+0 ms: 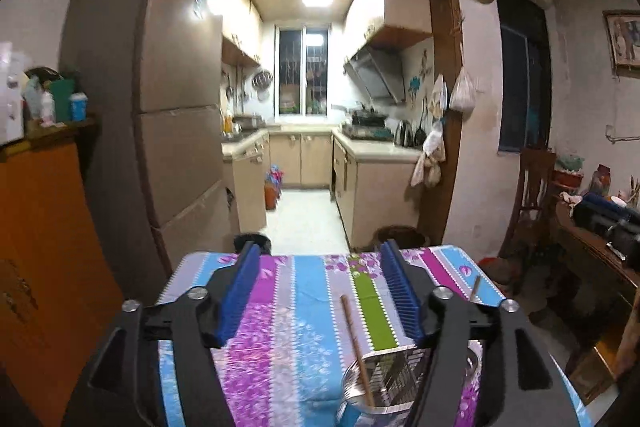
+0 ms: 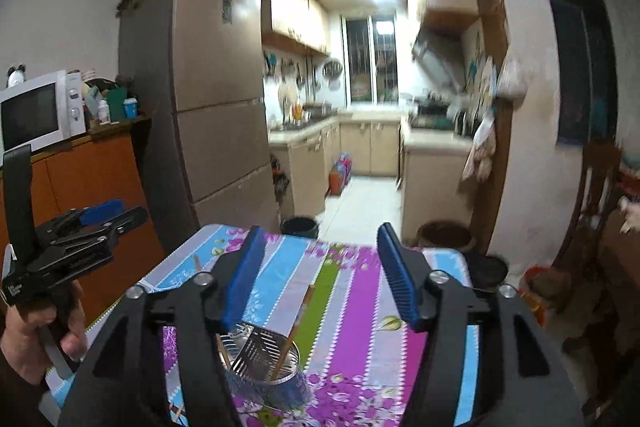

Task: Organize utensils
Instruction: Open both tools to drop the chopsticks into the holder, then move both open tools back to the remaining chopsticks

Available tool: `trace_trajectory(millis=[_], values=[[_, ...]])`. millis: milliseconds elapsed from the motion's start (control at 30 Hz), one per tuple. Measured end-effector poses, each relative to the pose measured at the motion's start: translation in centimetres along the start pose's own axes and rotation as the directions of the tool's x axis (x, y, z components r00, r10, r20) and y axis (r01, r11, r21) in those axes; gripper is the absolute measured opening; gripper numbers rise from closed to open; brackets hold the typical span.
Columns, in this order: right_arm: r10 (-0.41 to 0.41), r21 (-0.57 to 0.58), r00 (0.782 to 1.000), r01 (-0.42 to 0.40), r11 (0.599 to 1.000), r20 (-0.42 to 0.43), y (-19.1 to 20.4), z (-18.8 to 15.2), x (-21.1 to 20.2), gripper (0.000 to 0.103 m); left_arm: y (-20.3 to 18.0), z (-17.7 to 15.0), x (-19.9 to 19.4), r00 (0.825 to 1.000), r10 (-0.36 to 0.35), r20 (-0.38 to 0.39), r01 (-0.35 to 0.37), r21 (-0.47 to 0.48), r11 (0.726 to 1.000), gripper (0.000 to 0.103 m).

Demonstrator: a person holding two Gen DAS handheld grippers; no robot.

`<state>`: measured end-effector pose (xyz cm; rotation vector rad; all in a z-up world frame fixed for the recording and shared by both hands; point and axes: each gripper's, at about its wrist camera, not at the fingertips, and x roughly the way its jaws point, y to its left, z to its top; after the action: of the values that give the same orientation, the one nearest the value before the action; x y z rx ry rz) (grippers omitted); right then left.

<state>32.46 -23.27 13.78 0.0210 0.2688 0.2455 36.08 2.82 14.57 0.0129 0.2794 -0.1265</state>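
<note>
A shiny metal utensil holder [image 2: 264, 377] stands on the striped floral tablecloth [image 2: 360, 307], near the front. Wooden chopsticks [image 2: 298, 323] and a slotted metal spatula [image 2: 256, 347] stand in it. My right gripper [image 2: 320, 235] is open above the cloth, its left finger over the holder, with nothing between the blue pads. In the left wrist view the holder [image 1: 400, 383] sits low under the right finger, with a chopstick [image 1: 356, 339] leaning out. My left gripper [image 1: 319, 253] is open and empty. A hand [image 2: 28, 339] holds the left gripper [image 2: 120, 213] off the table's left side.
A tall fridge [image 2: 208, 87] and an orange cabinet [image 2: 92, 179] with a microwave [image 2: 36, 115] stand to the left. Two dark bins [image 2: 300, 227] sit past the table's far edge. A wooden chair [image 1: 528, 195] and a cluttered sideboard [image 1: 592, 239] are on the right.
</note>
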Motion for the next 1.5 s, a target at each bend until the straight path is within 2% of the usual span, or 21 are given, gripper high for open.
trace_trajectory(millis=[100,200,333,400,533,600,667,733,800,900,967,1100,1233,1367,1500], values=[[-0.002,-0.038,0.997,0.005,0.999,0.082,1.2,-0.7,-5.2,0.08,1.2,-1.0,-5.6,0.998,0.003,0.07,-0.003,-0.003,1.0,0.079],[0.016,-0.068,0.99,-0.007,0.998,0.141,2.8,-2.0,-9.6,0.083,1.6,-2.7,-11.4,0.99,0.004,0.141,-0.006,0.014,1.0,0.086],[0.058,-0.091,0.978,-0.041,0.995,0.199,4.9,-6.2,-15.2,0.085,1.8,-7.3,-18.4,0.981,0.016,0.191,-0.025,0.044,0.999,0.093],[0.088,-0.087,0.975,-0.071,0.994,0.206,5.9,-8.6,-17.0,0.085,1.9,-10.3,-20.8,0.982,0.014,0.187,-0.024,0.055,0.998,0.093],[0.121,-0.069,0.977,-0.111,0.991,0.175,7.5,-14.6,-19.4,0.085,1.7,-18.4,-23.3,0.993,0.027,0.111,-0.034,0.066,0.997,0.093],[0.126,-0.06,0.983,-0.119,0.991,0.133,8.3,-18.3,-19.9,0.075,1.5,-22.1,-23.5,0.999,0.006,0.054,-0.009,0.068,0.998,0.093],[0.145,-0.025,0.988,-0.144,0.989,0.055,8.7,-21.6,-19.6,0.066,0.9,-25.8,-23.4,1.0,0.002,-0.004,-0.002,0.076,0.997,0.093],[0.138,-0.009,0.99,-0.138,0.99,-0.005,9.1,-24.0,-18.9,0.057,0.4,-29.1,-23.0,0.997,-0.028,-0.078,0.033,0.071,0.997,0.086],[0.124,-0.003,0.99,-0.125,0.992,-0.062,9.3,-26.6,-18.4,0.044,-0.2,-31.6,-22.6,0.988,-0.065,-0.139,0.075,0.068,0.995,0.079],[0.14,0.011,0.98,-0.14,0.99,-0.139,10.2,-29.5,-17.9,0.025,-1.1,-33.5,-22.6,0.985,-0.066,-0.156,0.082,0.097,0.992,0.072],[0.153,0.011,0.967,-0.154,0.988,-0.204,10.8,-31.4,-16.9,0.021,-1.2,-33.9,-22.5,0.984,-0.076,-0.16,0.089,0.079,0.993,0.069],[0.136,0.022,0.954,-0.135,0.991,-0.268,11.1,-34.3,-15.0,0.019,-1.7,-33.6,-22.0,0.984,-0.076,-0.161,0.091,0.089,0.992,0.069],[0.104,0.005,0.958,-0.106,0.994,-0.266,11.3,-35.3,-14.2,0.018,-1.6,-33.8,-21.8,0.983,-0.072,-0.167,0.087,0.089,0.992,0.069],[0.072,-0.01,0.964,-0.077,0.997,-0.258,11.2,-35.4,-13.9,0.007,-1.9,-34.7,-21.6,0.981,-0.071,-0.183,0.088,0.089,0.992,0.069],[0.042,0.013,0.968,-0.04,0.999,-0.248,10.0,-35.4,-14.2,0.006,-2.2,-35.2,-21.7,0.981,-0.071,-0.178,0.089,0.09,0.992,0.069]])
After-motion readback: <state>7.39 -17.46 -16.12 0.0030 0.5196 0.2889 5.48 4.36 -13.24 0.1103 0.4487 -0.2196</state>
